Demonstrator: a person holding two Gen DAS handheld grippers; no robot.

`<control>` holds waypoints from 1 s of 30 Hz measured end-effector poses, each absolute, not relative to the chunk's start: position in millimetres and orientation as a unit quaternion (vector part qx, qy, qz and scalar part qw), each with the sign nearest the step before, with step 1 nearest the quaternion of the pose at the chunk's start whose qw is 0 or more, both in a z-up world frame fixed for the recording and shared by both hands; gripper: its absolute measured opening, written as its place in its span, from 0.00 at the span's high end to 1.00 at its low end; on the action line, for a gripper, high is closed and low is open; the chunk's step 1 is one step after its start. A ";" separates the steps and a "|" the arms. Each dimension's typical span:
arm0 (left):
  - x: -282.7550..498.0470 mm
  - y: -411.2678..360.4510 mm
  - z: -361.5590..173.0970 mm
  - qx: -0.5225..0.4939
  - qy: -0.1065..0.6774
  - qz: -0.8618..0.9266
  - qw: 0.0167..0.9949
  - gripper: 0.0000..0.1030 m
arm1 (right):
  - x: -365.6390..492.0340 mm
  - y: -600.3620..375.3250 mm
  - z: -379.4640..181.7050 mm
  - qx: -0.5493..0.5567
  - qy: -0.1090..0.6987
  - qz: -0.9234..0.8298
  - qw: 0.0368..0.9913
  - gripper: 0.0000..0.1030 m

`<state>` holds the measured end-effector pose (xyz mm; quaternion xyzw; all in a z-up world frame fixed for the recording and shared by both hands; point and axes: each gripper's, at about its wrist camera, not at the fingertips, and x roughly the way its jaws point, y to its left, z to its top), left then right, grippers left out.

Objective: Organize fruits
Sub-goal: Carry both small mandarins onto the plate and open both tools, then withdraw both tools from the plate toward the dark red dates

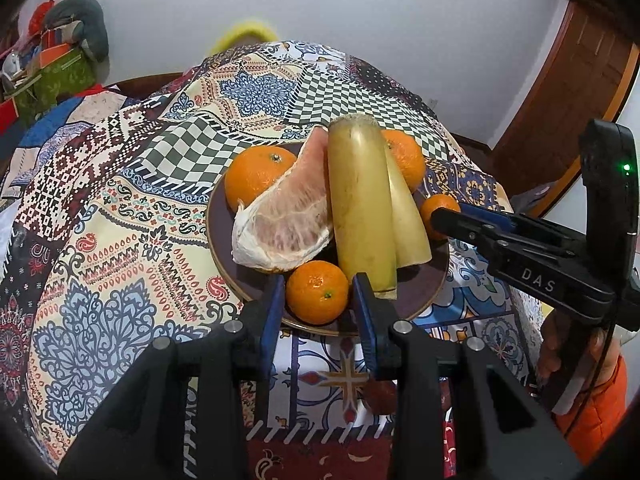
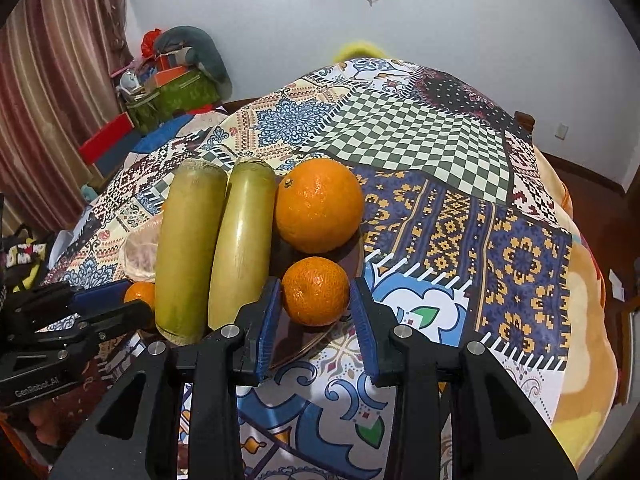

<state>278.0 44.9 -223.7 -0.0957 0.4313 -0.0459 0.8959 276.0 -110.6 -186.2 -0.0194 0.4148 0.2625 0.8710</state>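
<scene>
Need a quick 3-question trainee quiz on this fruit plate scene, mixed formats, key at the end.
1. In the left wrist view, how many orange citrus fruits show on or over the plate?
2. True or false: in that view the pomelo segment lies right of the two yellow stalks.
3. What sits between the fingers of the left gripper and of the right gripper?
A. a small mandarin each
B. a stalk each
C. nothing

Key: 1. four; 2. false, it lies left of them; 3. A
</scene>
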 end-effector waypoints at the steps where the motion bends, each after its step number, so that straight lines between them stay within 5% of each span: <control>1: 277.6 45.0 -223.0 -0.097 0.431 -0.046 0.896 0.67 | 274.9 -110.9 -185.1 -0.019 0.417 0.265 0.869 0.68; 20: 234.4 34.6 -177.1 -0.073 0.395 -0.039 0.915 0.67 | 223.4 -120.0 -144.7 -0.021 0.384 0.275 0.881 0.67; 30: 203.6 35.8 -168.3 -0.062 0.393 -0.026 0.917 0.55 | 190.0 -115.2 -149.3 -0.032 0.392 0.288 0.873 0.65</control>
